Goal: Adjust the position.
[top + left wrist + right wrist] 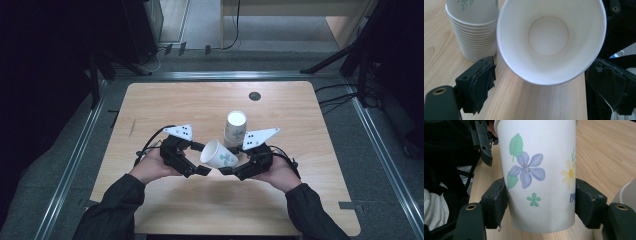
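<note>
Right tool (540, 202) is clamped on one paper cup (536, 170), already off the stack (235, 127); left tool (544, 82), jaws apart, awaits the handover

Flowered white paper cup (219, 154) tilted sideways, beside the cup stack (234, 128).

The cup stack (474, 30) is cut off at twelve o'clock — the held cup's (537, 170) rim too.
</note>
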